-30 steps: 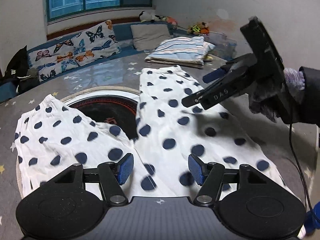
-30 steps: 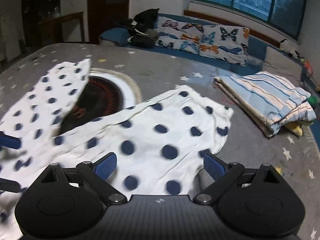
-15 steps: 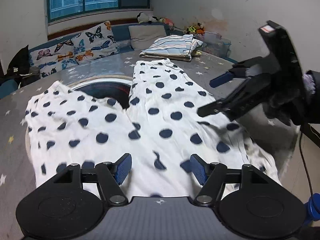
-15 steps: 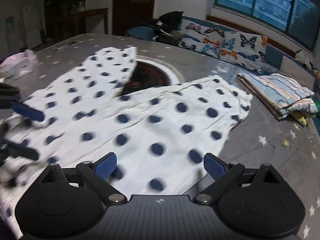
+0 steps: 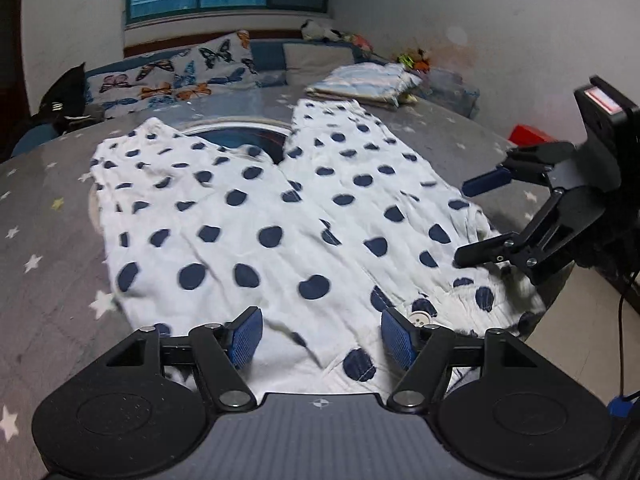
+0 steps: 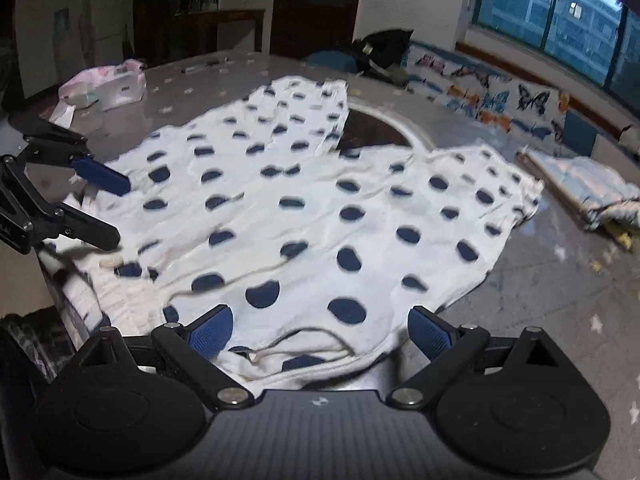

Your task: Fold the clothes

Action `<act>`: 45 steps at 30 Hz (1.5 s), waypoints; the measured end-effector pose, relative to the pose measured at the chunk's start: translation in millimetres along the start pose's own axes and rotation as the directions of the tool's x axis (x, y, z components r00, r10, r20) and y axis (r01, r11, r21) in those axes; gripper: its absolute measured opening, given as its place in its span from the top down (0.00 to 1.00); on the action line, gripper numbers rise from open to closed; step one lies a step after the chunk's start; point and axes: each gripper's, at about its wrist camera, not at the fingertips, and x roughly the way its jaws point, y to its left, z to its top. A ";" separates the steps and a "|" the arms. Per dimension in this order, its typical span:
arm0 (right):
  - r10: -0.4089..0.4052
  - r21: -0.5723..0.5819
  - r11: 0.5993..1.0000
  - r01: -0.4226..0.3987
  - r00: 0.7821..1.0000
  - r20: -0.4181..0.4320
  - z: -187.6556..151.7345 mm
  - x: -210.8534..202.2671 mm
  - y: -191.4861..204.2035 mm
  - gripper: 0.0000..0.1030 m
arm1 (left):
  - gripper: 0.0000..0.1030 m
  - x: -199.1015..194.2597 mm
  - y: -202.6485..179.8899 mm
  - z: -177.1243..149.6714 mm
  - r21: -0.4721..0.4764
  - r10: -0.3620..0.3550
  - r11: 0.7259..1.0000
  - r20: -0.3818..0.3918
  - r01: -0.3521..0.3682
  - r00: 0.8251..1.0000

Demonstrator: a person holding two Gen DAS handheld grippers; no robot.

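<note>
White trousers with navy dots (image 5: 280, 216) lie spread flat on the grey star-print table (image 5: 48, 280), legs pointing away and the waist with a white button (image 5: 418, 319) at the near edge. My left gripper (image 5: 320, 338) hovers open over the waist, the cloth lying below its blue pads without being pinched. In the right wrist view the same trousers (image 6: 320, 208) fill the middle. The right gripper (image 6: 320, 334) is open above their near hem. Each gripper shows in the other's view: the right gripper (image 5: 476, 218) by the table edge, the left gripper (image 6: 106, 206) at the left, both with jaws apart.
A folded striped stack (image 5: 364, 80) (image 6: 592, 184) lies at the table's far side. A dark round inset (image 5: 248, 140) shows between the trouser legs. Butterfly cushions (image 5: 176, 76) line the window bench. A pink and white bag (image 6: 104, 86) rests far left. The table edge drops to floor (image 5: 592, 300).
Both grippers have drawn back toward the waist end, so more of the trousers shows ahead. In the left wrist view the right gripper has shifted right and lower, to the table's edge.
</note>
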 end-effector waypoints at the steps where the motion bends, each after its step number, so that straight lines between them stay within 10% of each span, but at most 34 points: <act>1: 0.004 0.002 1.000 -0.004 1.000 0.013 1.8 -1.7 0.8 0.06 | 0.33 -3.4 2.5 0.2 -0.014 0.007 1.000 0.011 -0.007 1.000; 45: 0.094 -0.073 0.993 -0.090 0.994 0.057 21.2 -7.0 37.1 0.08 | 0.33 -7.4 70.0 12.8 -0.231 0.180 0.957 0.012 -0.173 0.984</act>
